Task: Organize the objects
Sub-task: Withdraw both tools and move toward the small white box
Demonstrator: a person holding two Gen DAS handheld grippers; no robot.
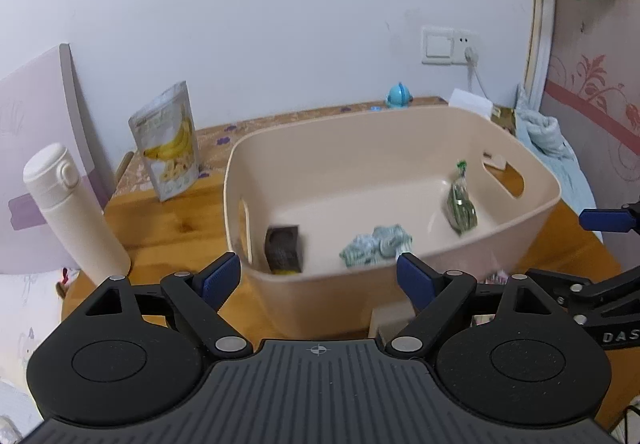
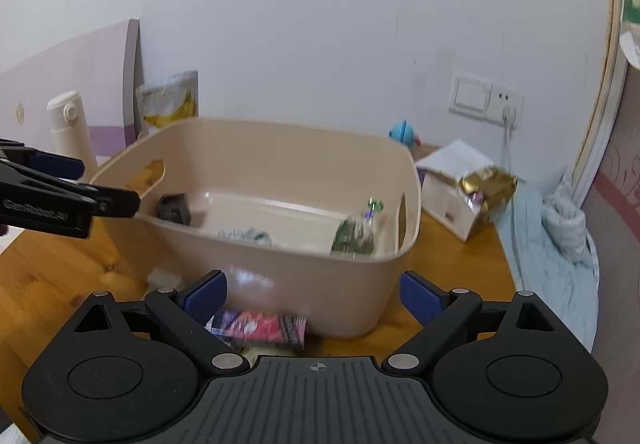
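Since both your tongs are spread wide with nothing between the pads, you're basically between picks right now. Your left tongs (image 1: 319, 276) hang just in front of the beige bin (image 1: 532, 179), and your right tongs (image 2: 313, 294) sit low at its near wall. The bin's parked mid-counter (image 1: 168, 228), which makes sense as the drop spot: a dark box (image 1: 282, 250), a crumpled blue-green cloth (image 1: 376, 244) and a green snack packet (image 1: 462, 205) already lie inside.

Still loose outside: a pink-purple packet (image 2: 260, 326) lying flat on the counter right between your right tongs' fingers, touching or nearly touching the bin's base. That's my guess for your next grab. A banana chip pouch (image 1: 168, 139) and a white bottle (image 1: 70, 211) stand off to the left, and a gold wrapper (image 2: 486, 185) sits on a white box (image 2: 444, 195) to the right.
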